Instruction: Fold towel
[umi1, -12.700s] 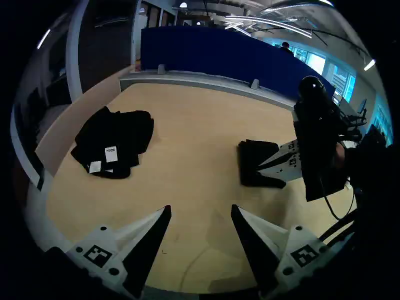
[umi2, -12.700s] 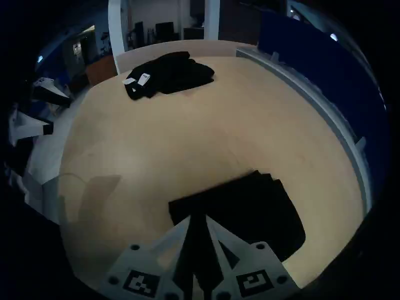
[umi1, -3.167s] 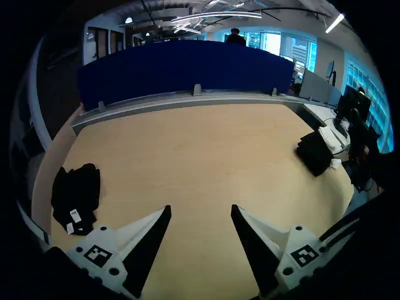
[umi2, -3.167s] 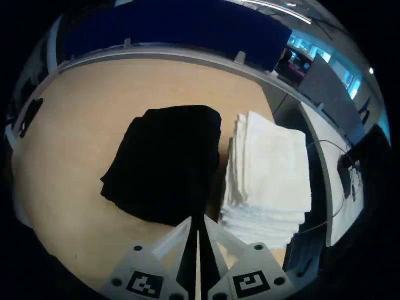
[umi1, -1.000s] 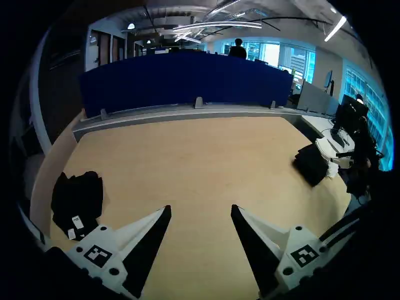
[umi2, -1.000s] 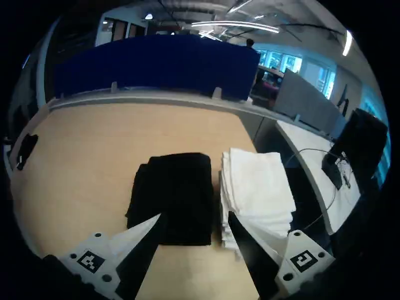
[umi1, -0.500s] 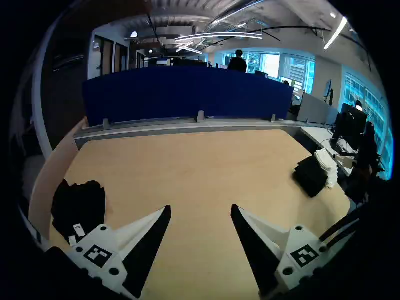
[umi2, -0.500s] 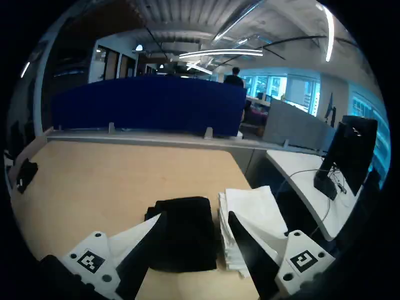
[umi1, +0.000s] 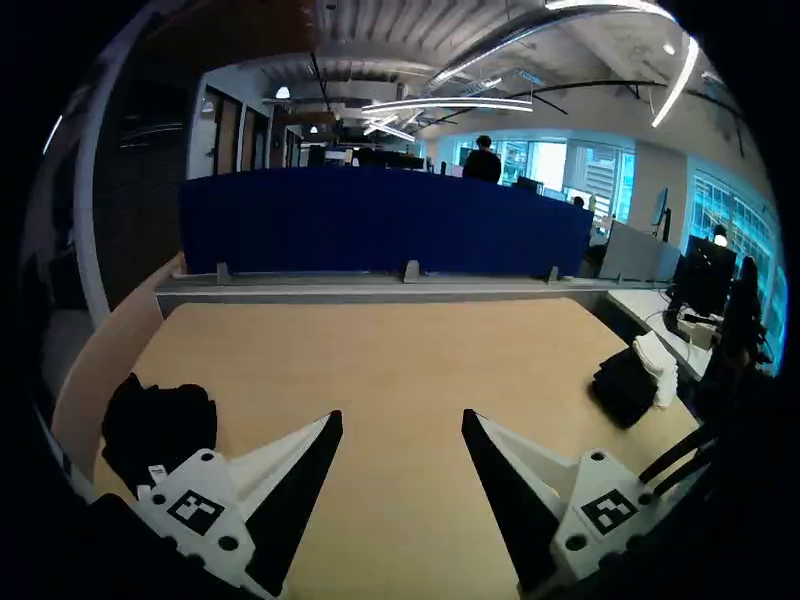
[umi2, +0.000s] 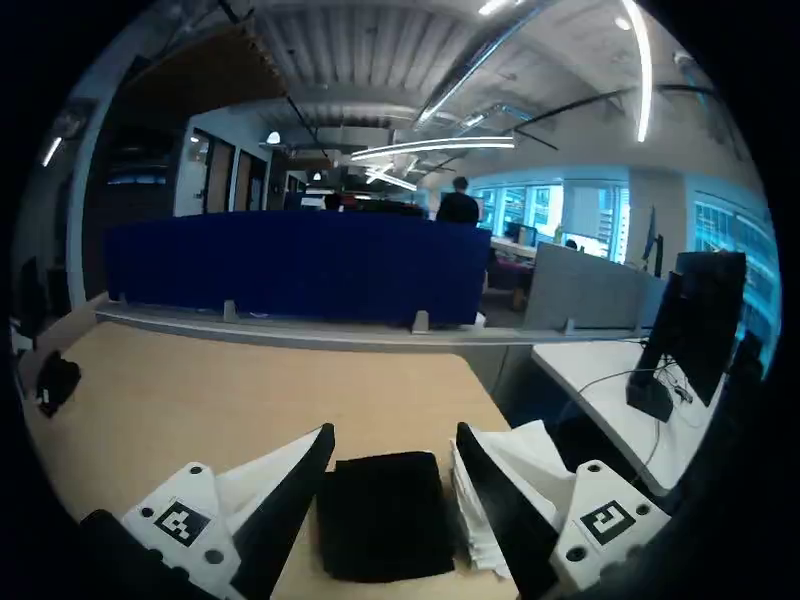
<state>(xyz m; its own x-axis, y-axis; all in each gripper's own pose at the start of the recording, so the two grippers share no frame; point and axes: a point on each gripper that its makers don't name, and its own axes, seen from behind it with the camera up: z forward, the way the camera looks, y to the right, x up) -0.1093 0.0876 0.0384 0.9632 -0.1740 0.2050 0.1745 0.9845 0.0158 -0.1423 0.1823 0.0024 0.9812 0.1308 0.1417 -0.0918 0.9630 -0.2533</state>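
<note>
Folding looks done for one black towel (umi2: 382, 520), lying flat on the bench (umi2: 200, 400) under the open, empty right claw (umi2: 394, 428). Next the left claw (umi1: 400, 414), open and empty too, should go grab the crumpled black pile (umi1: 160, 425) just to its left
</note>
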